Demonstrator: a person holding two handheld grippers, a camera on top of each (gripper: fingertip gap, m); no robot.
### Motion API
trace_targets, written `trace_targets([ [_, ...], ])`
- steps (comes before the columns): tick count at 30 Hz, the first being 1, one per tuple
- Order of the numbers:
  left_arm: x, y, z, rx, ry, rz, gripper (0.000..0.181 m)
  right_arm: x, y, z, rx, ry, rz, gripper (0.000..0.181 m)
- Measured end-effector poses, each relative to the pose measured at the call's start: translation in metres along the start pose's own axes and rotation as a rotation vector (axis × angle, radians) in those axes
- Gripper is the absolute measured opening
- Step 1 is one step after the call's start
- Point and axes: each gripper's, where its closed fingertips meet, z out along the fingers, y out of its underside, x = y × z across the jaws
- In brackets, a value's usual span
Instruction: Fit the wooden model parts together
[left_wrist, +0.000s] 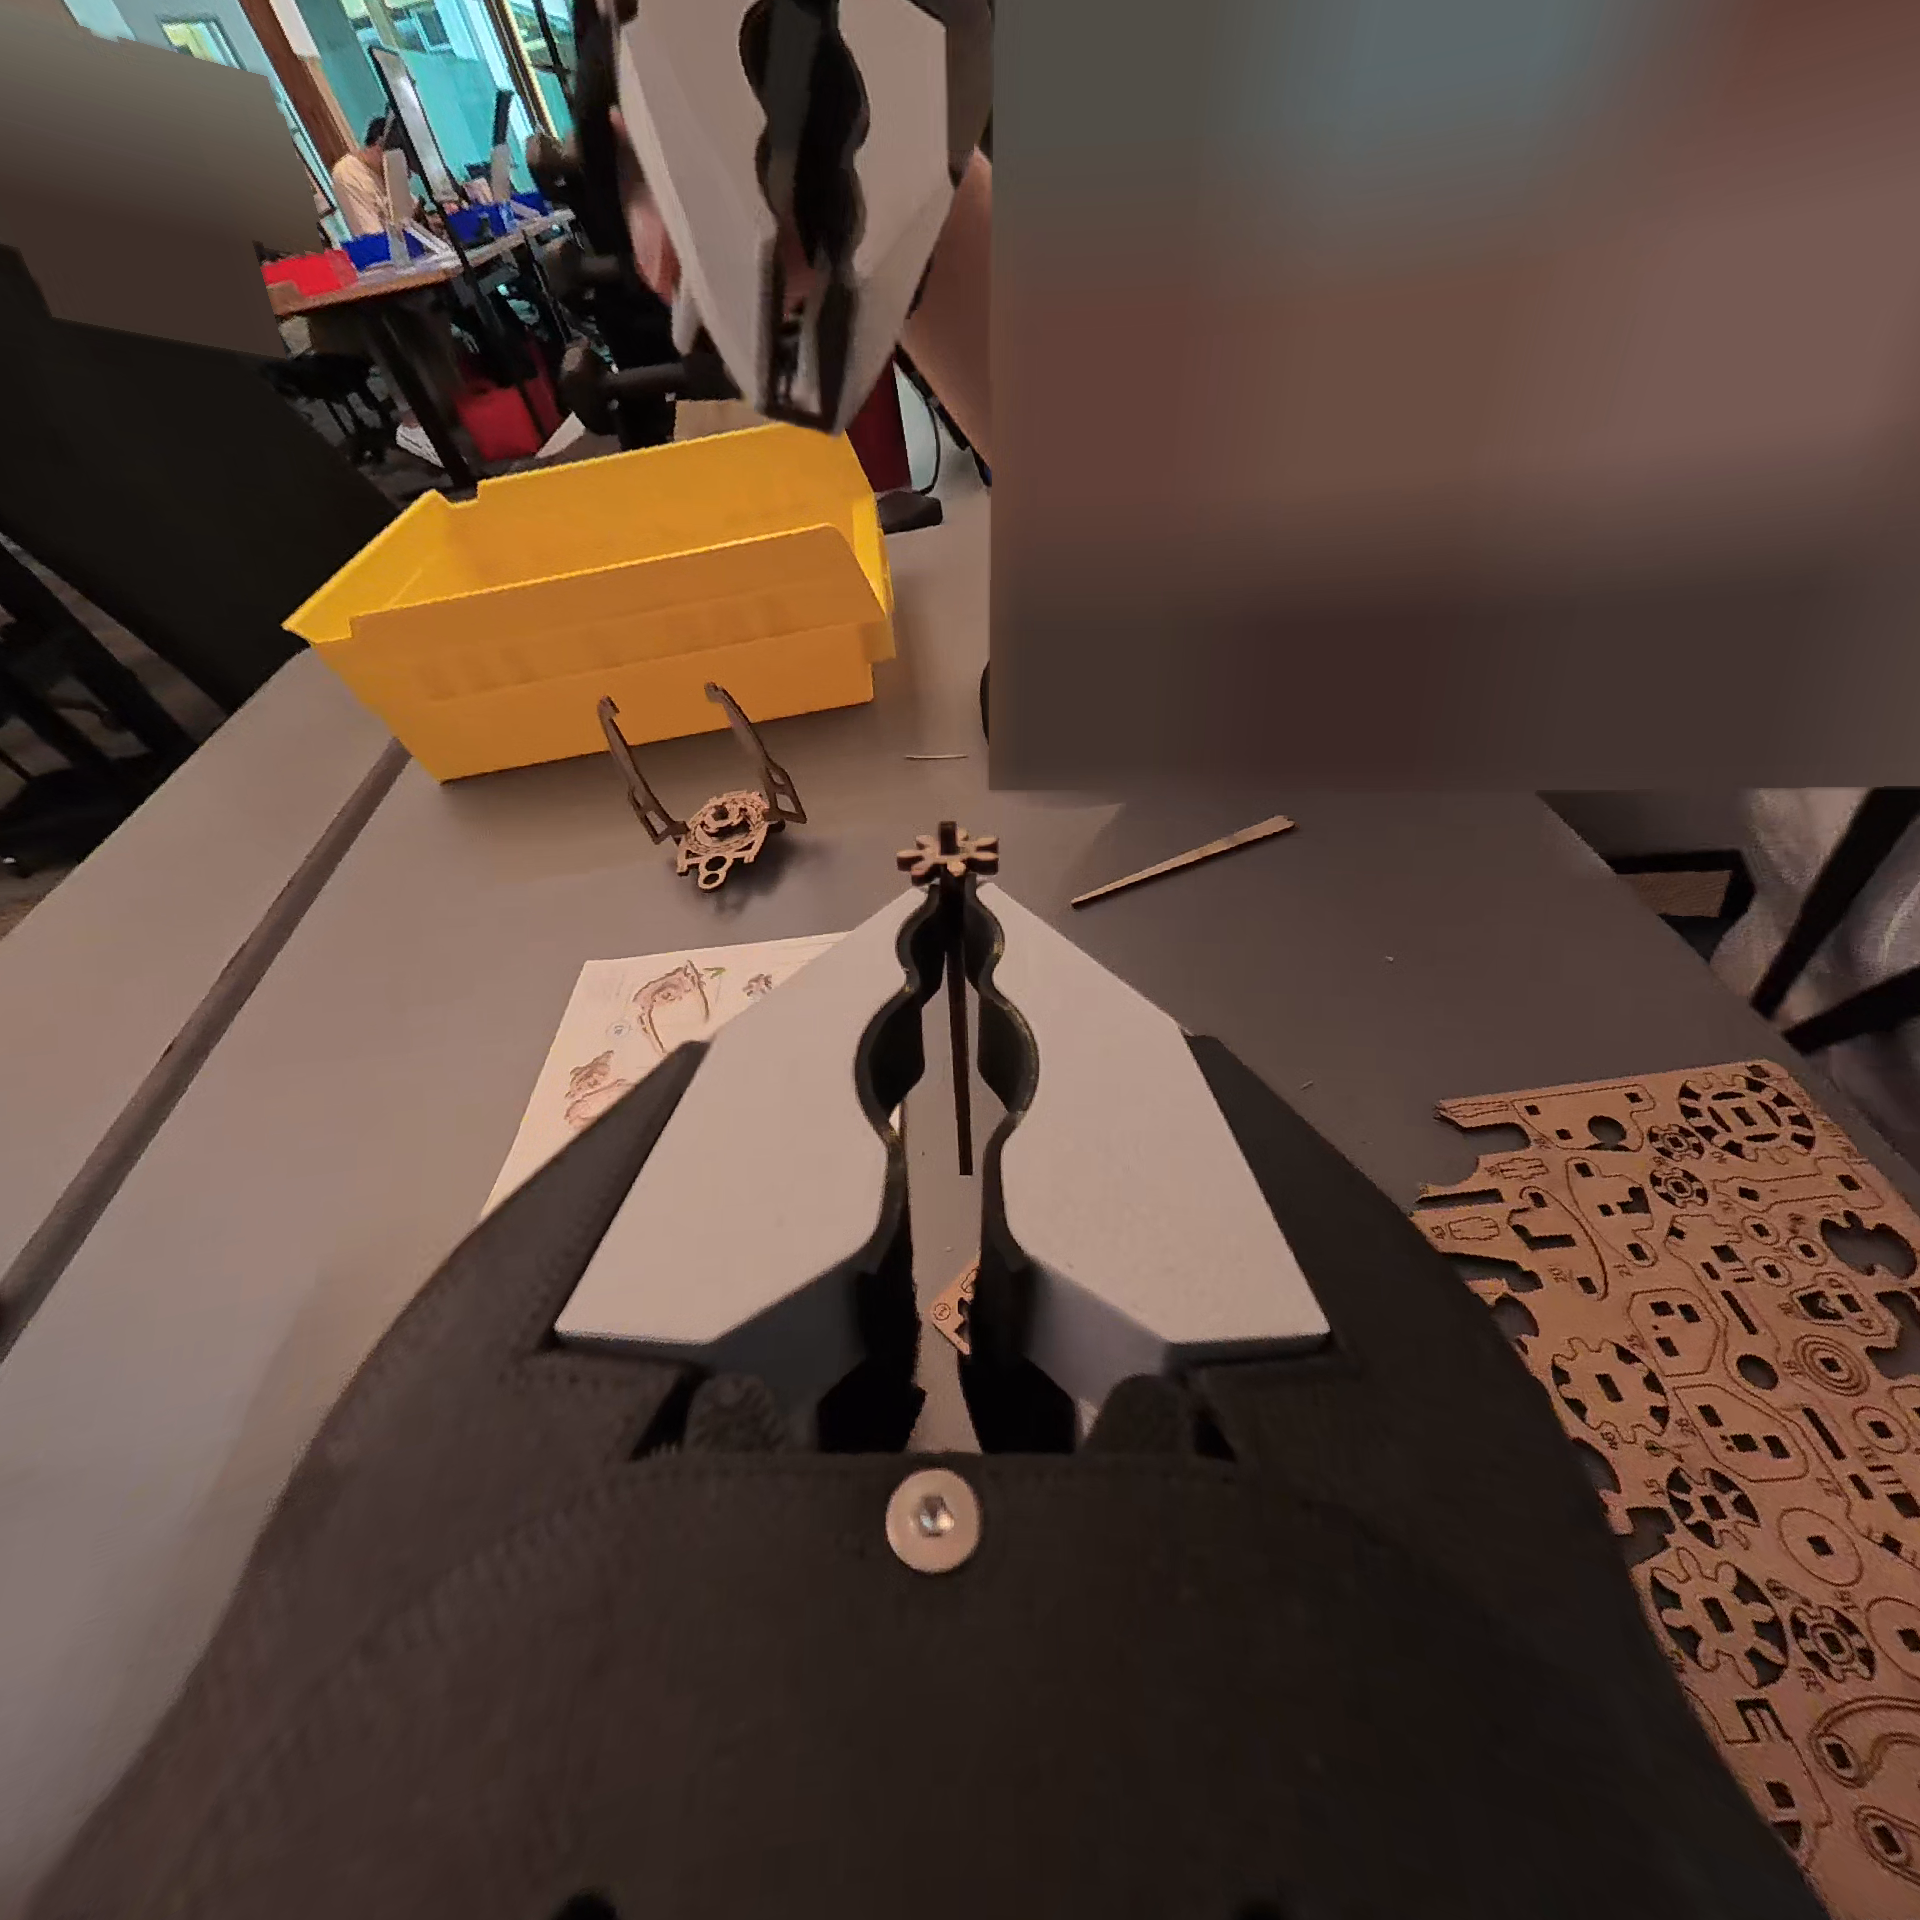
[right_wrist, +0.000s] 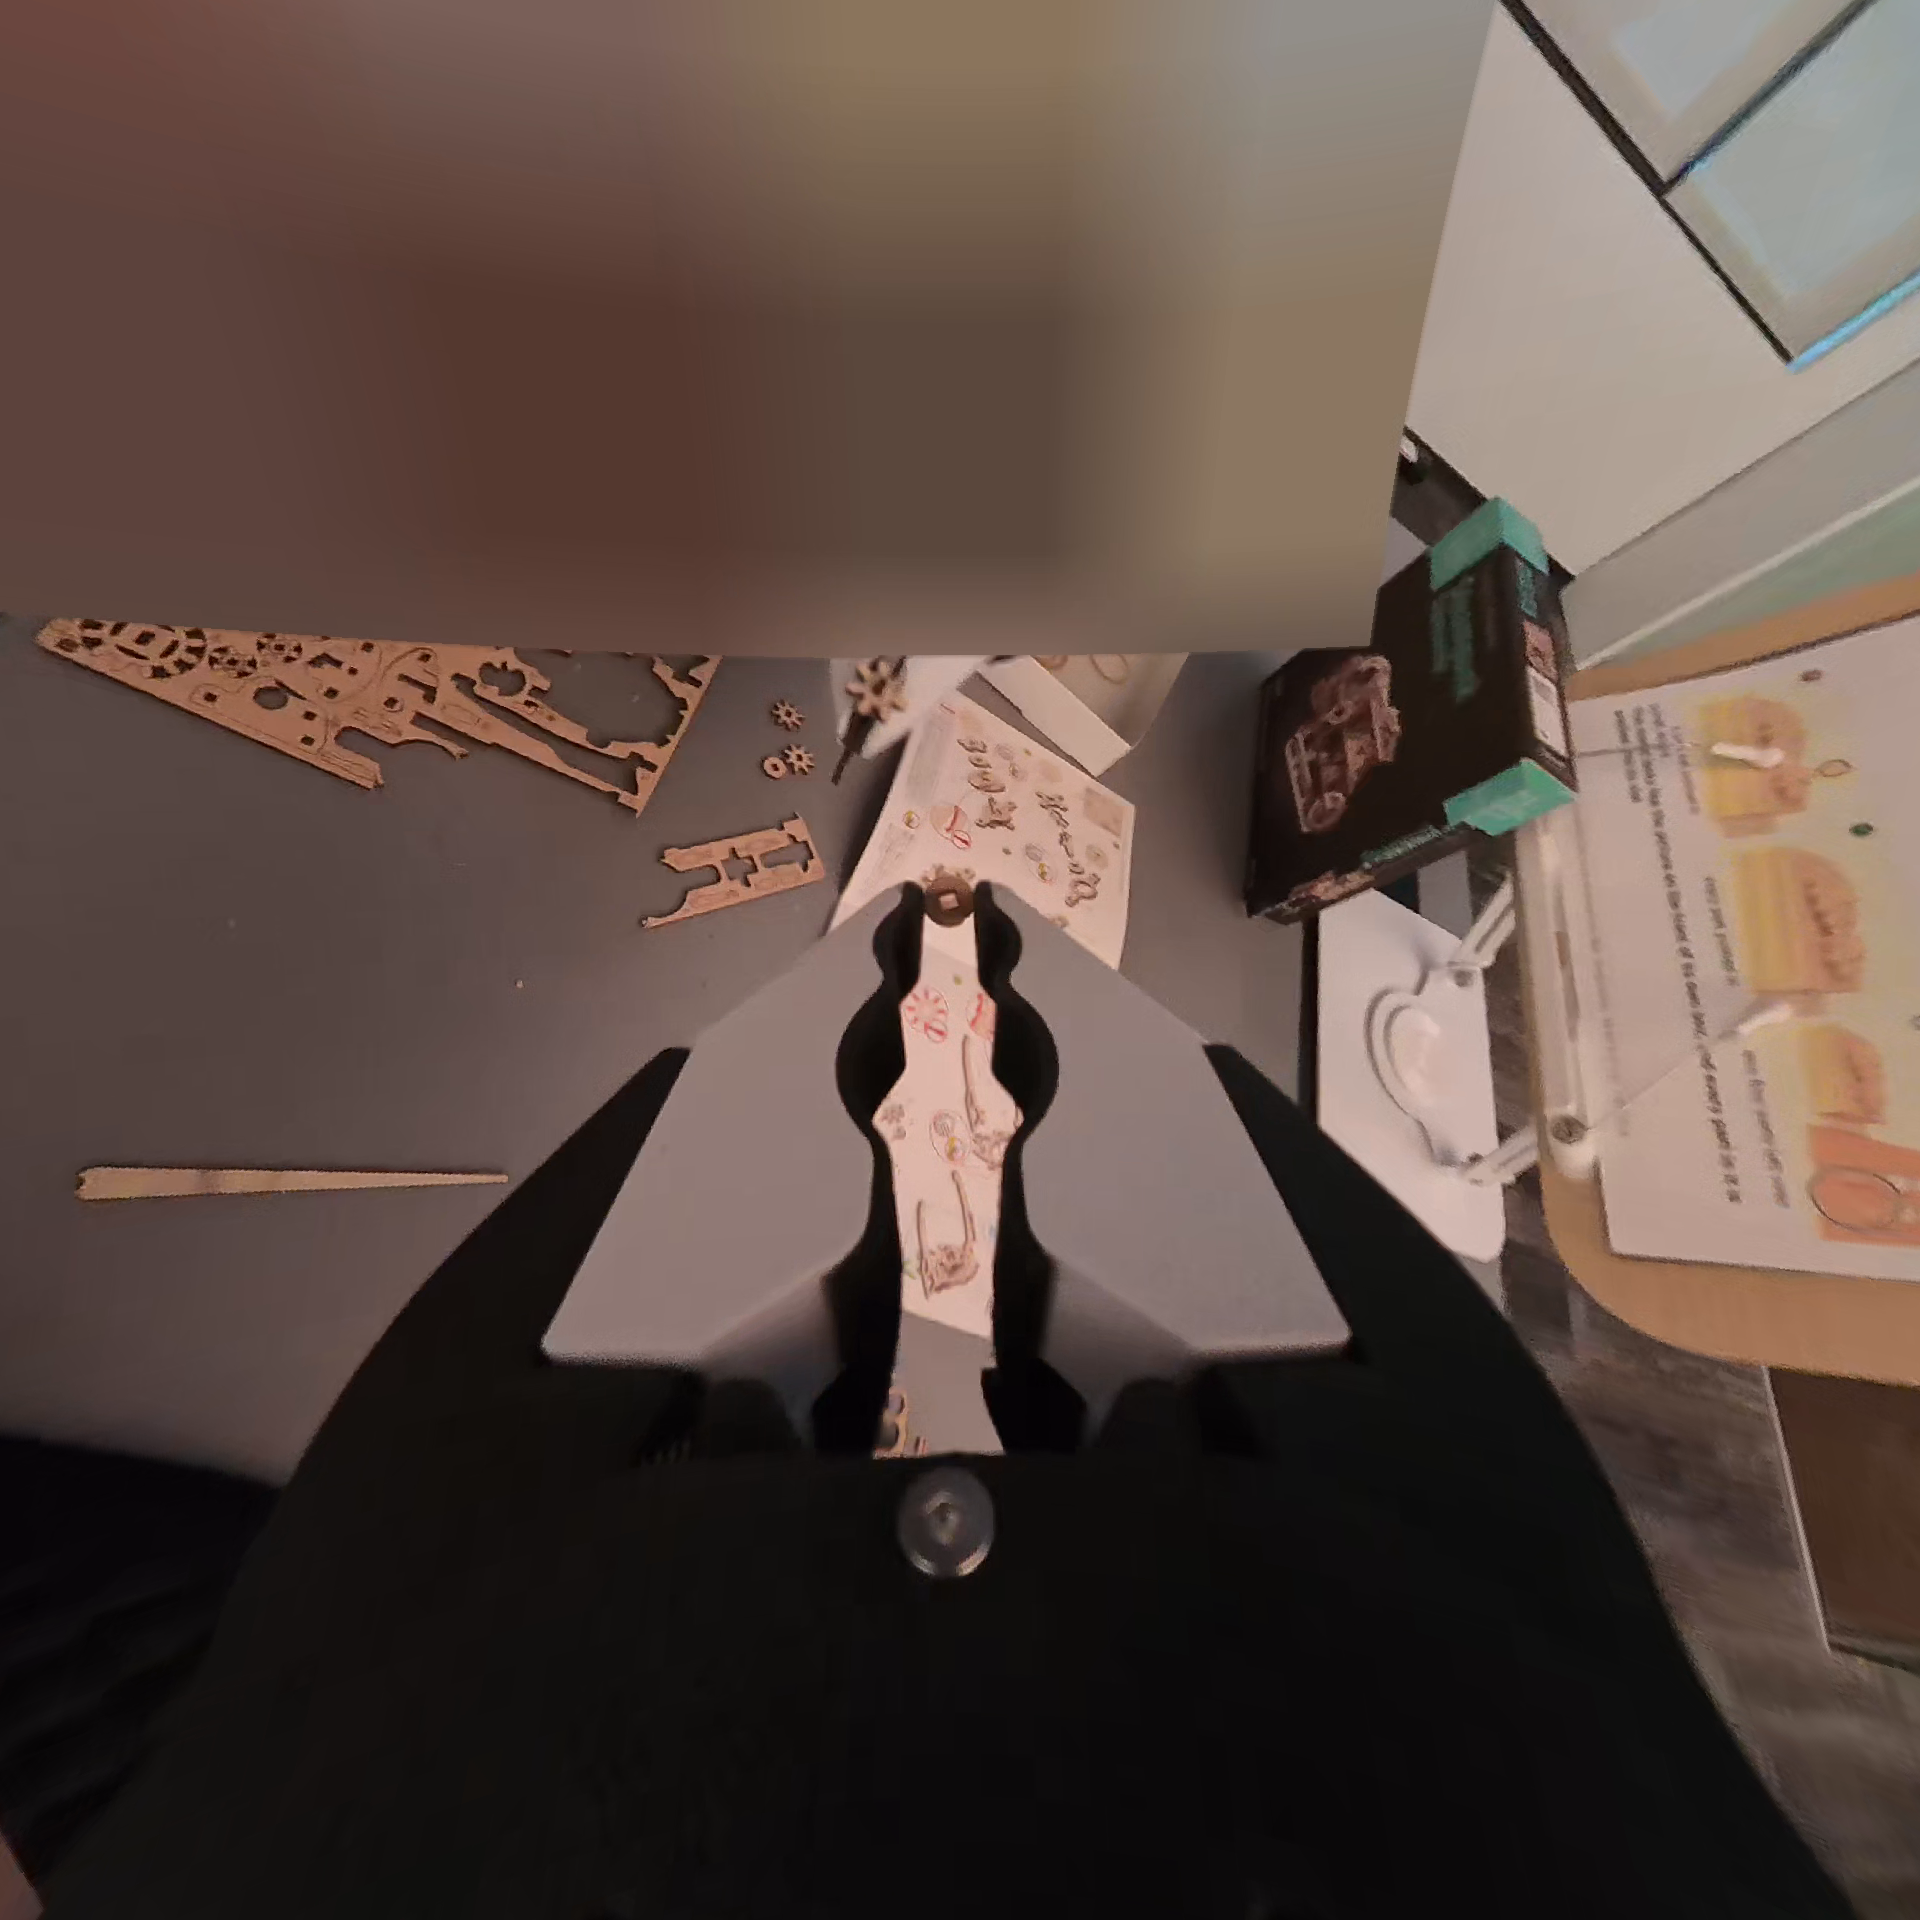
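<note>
My left gripper (left_wrist: 948, 896) is shut on a thin dark wooden axle (left_wrist: 958, 1039) that carries a small wooden gear (left_wrist: 947, 856) at its far end, just past the fingertips. My right gripper (right_wrist: 948, 902) is shut on a small round wooden washer (right_wrist: 948, 900) with a square hole, held above the table. The right gripper also shows high in the left wrist view (left_wrist: 805, 312). The gear on its axle shows far off in the right wrist view (right_wrist: 873, 694). A half-built wooden assembly (left_wrist: 717, 805) with two curved arms lies in front of the yellow bin.
A yellow bin (left_wrist: 613, 603) stands at the back. Laser-cut part sheets (left_wrist: 1725, 1351) (right_wrist: 364, 707), a wooden file (left_wrist: 1184, 860) (right_wrist: 281, 1182), an instruction sheet (right_wrist: 997, 831), loose small gears (right_wrist: 790, 740), a cut-out frame piece (right_wrist: 743, 868) and the dark kit box (right_wrist: 1403, 738) lie on the grey table. Tip to tip, the grippers are about 10 cm apart. The half-built wooden assembly (left_wrist: 717, 805) is about equally far from each gripper, around 25 cm.
</note>
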Motion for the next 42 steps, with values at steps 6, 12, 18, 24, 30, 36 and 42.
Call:
trace_targets([
  [6, -0.008, -0.001, 0.034, -0.145, 0.131, -0.093, 0.000, -0.012, 0.013, 0.017, -0.017, -0.101, -0.032, 0.009],
  [12, -0.006, -0.019, 0.050, -0.145, 0.210, -0.003, 0.000, -0.013, 0.012, 0.018, -0.023, -0.093, -0.057, 0.009],
  [18, 0.000, -0.008, 0.045, -0.097, 0.273, -0.066, 0.000, -0.023, 0.009, 0.036, 0.005, -0.175, -0.062, 0.009],
  [24, 0.010, -0.005, 0.044, -0.070, 0.347, -0.093, 0.000, -0.035, 0.007, 0.048, 0.000, -0.232, -0.084, 0.009],
  [30, 0.014, -0.005, 0.046, -0.051, 0.371, -0.110, 0.000, -0.040, 0.007, 0.050, 0.011, -0.275, -0.064, 0.009],
  [36, 0.014, -0.008, 0.044, -0.015, 0.387, -0.113, 0.000, -0.042, 0.006, 0.048, 0.011, -0.277, -0.069, 0.009],
  [42, 0.015, -0.011, 0.042, -0.007, 0.389, -0.100, 0.000, -0.042, 0.003, 0.049, 0.029, -0.271, -0.080, 0.009],
])
